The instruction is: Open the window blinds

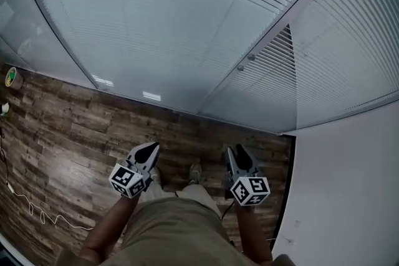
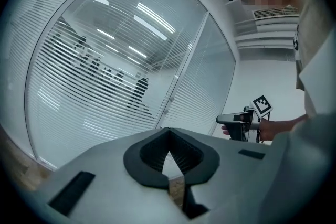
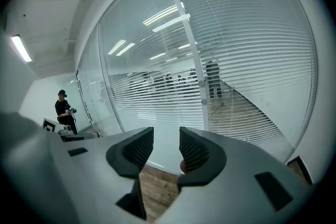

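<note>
The white slatted window blinds (image 1: 156, 22) hang behind tall glass panels ahead of me, their slats partly tilted in the left gripper view (image 2: 89, 86) and the right gripper view (image 3: 247, 60). Two small round knobs (image 1: 245, 63) sit on the frame post (image 1: 274, 34) between the panels. My left gripper (image 1: 146, 151) is held low over the floor, well short of the glass, shut with nothing in it. My right gripper (image 1: 239, 156) is beside it, open and empty. Both point toward the blinds and neither touches them.
The wood-plank floor (image 1: 75, 128) runs up to the glass. A tape roll (image 1: 11, 76) and a thin white cable (image 1: 31, 205) lie at the far left. A white wall (image 1: 349, 184) closes off the right. A person in dark clothes (image 3: 64, 110) shows at the far left.
</note>
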A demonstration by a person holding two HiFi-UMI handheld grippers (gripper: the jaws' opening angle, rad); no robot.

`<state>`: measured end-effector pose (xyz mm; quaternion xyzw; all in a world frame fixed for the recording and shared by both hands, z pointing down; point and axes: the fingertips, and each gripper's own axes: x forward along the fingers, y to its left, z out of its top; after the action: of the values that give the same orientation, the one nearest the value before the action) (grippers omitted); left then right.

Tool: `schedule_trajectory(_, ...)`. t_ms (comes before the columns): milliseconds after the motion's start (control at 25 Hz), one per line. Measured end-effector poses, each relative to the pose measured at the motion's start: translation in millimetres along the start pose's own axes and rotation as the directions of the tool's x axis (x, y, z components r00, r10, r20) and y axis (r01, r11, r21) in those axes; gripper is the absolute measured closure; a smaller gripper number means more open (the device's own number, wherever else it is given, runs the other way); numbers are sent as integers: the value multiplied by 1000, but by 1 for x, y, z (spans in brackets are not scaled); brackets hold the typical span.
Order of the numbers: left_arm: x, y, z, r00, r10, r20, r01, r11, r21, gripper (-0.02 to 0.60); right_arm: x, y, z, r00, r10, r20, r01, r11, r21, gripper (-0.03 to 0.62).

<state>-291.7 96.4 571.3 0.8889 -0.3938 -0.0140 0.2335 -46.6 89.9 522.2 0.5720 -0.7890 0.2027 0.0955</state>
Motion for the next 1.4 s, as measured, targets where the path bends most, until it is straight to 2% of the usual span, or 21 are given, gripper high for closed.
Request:
schedule_trajectory(200, -6, 6, -13, 997, -59, -54, 61, 997, 39, 568, -6, 27, -20, 999, -29, -37, 28, 999, -20, 434)
schedule_trajectory(360, -9, 5, -13, 995, -72, -67, 77, 994, 73, 568, -11, 35, -15, 998, -55, -33, 53, 996, -68, 434)
schedule_trajectory(560, -8, -3, -19, 996, -65, -62, 69, 996, 60, 568, -17, 43, -20, 1000, -22, -22, 18, 986, -167, 434)
schedule_trajectory(680, -1, -18, -21, 994, -82, -67, 88, 993, 84, 568, -22, 40, -20, 1000, 1, -13, -4, 975, -224, 434)
schedule_trajectory(800, 17, -37, -25, 990, -109, -93, 120, 985, 122, 568, -27, 30, -19, 1000, 24, 3, -22, 960, -278, 434)
schedule_trajectory(920, 37, -57, -25, 991, -94, -98, 107, 985, 134, 568, -36, 14, -19, 998, 58, 11, -52, 952, -303, 434)
schedule_trajectory(1080, 71, -82, -27, 994, -60, -93, 72, 988, 134, 568, -47, -17, -18, 996, 82, 30, -69, 950, -305, 434)
schedule_trajectory(1280, 98, -128, -36, 990, -83, -110, 101, 981, 166, 568, -67, -58, -24, 996, 86, 38, -72, 960, -271, 436)
schedule_trajectory(1400, 107, -142, -44, 990, -70, -124, 91, 982, 168, 568, -79, -81, -27, 996, 77, 54, -61, 964, -259, 437)
